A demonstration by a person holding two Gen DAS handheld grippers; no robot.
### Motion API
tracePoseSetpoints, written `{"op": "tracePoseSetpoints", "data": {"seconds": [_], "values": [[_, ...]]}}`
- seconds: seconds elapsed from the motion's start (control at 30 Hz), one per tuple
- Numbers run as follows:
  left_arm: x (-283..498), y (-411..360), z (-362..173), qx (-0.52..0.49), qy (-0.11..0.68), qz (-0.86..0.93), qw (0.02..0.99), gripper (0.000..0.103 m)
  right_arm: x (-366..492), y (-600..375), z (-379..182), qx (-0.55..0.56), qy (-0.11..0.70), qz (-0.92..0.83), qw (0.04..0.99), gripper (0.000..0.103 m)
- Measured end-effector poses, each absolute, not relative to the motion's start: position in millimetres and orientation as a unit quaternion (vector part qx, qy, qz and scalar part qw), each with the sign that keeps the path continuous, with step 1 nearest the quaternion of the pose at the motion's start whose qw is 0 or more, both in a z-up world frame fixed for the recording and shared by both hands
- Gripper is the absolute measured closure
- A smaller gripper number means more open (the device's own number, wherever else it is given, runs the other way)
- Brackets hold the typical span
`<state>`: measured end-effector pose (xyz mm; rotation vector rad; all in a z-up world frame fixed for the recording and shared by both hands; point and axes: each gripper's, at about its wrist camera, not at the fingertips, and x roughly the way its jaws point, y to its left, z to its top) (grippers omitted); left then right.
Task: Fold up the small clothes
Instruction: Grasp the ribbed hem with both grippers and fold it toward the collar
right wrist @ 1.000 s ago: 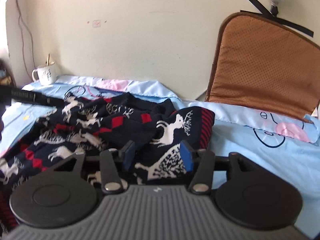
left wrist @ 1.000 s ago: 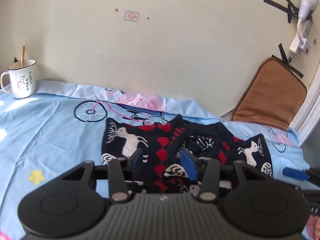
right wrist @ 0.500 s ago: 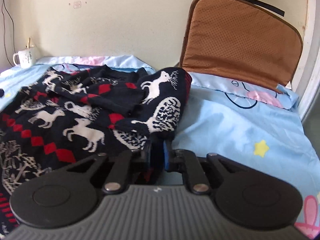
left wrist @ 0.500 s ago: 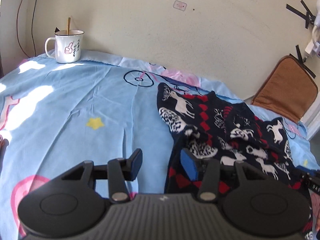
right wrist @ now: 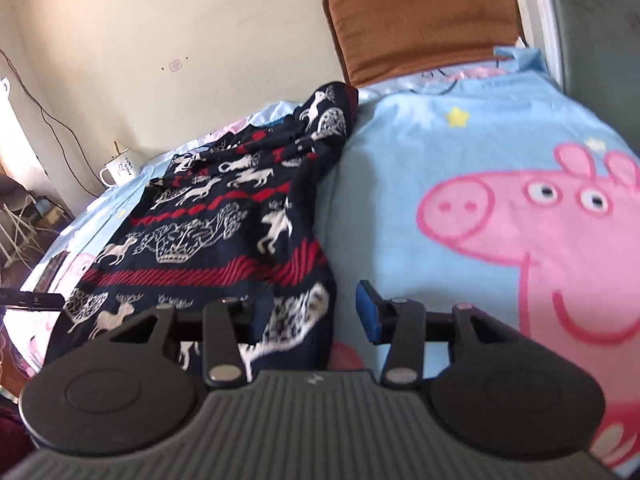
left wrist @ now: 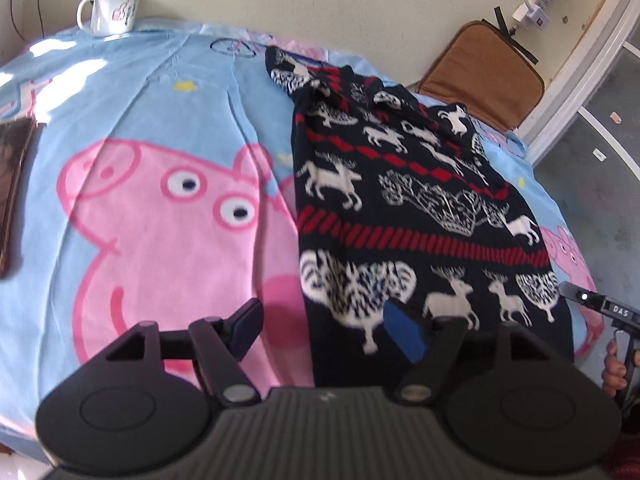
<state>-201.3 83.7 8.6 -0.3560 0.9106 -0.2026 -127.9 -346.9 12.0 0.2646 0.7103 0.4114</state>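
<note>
Sweater [left wrist: 404, 200]: navy knit with white reindeer, white trees and red bands; spread lengthwise on the blanket, hem edge nearest both cameras, upper part bunched and creased toward the wall.
Sweater, right wrist view [right wrist: 208, 232]: right edge folded over in a thick ridge running from hem to collar area; 1 sleeve end raised near the cushion.
Left gripper [left wrist: 324, 332]: fingers spread wide, nothing between them; left finger over the pink pig print, blue-padded right finger [left wrist: 404, 332] over the sweater hem; contact with the knit cannot be told.
Right gripper [right wrist: 312, 312]: fingers wide apart, holding nothing; the sweater's right hem corner sits in the gap; left finger partly hidden behind the knit, blue-padded right finger [right wrist: 368, 312] over bare blanket just beside the hem.
Right gripper, left wrist view [left wrist: 600, 308]: black body at the frame's right edge, beside the sweater's hem corner; finger state not visible there.
Blanket [left wrist: 132, 120]: light blue with large pink cartoon pig prints, yellow stars; covers the bed.
Mug [left wrist: 112, 10]: white enamel, handle to the left, a stick standing inside; at the far left corner of the bed, well apart from the sweater.
Cushion [right wrist: 424, 16]: brown, perforated, upright against the wall at the bed's far right end.
Power strip [left wrist: 536, 16]: white, taped to the wall above the cushion.
</note>
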Motion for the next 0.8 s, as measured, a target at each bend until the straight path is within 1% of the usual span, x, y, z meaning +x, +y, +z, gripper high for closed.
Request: {"op": "tracePoseSetpoints", "data": {"seconds": [0.1,0.17,0.2,0.23,0.27,0.3,0.37,0.43,0.53,0.67,0.73,0.8], "values": [[-220,79,7,-0.174,0.441,-0.103,0.874,0.035,-153,-348,2,0.135,0.359,0.209,0.900,0.054],[-228,74,9,-0.175,0.444,-0.108,0.872,0.037,-166,-346,2,0.136,0.360,0.221,0.896,0.054],[-232,71,9,-0.176,0.445,-0.113,0.871,0.049,-170,-343,2,0.134,0.363,0.226,0.894,0.055],[-233,69,7,-0.180,0.450,-0.125,0.865,0.078,-173,-340,3,0.126,0.367,0.233,0.892,0.062],[-232,65,2,-0.181,0.459,-0.130,0.860,0.093,-176,-336,3,0.111,0.370,0.237,0.891,0.080],[-231,62,-1,-0.179,0.461,-0.125,0.860,0.094,-176,-331,2,0.097,0.372,0.234,0.893,0.087],[-228,62,2,-0.183,0.457,-0.127,0.861,0.094,-170,-330,1,0.105,0.374,0.238,0.890,0.092],[-227,72,11,-0.217,0.440,-0.136,0.861,0.094,-165,-333,6,0.123,0.369,0.246,0.888,0.092],[-219,98,30,-0.287,0.395,-0.142,0.861,0.094,-158,-346,26,0.181,0.328,0.265,0.888,0.093],[-180,126,51,-0.359,0.341,-0.131,0.859,0.094,-120,-355,53,0.242,0.275,0.261,0.893,0.093],[-151,131,58,-0.361,0.327,-0.122,0.865,0.094,-91,-354,60,0.253,0.263,0.252,0.896,0.093],[-113,132,60,-0.354,0.334,-0.110,0.867,0.094,-56,-348,64,0.244,0.266,0.238,0.902,0.093]]}}
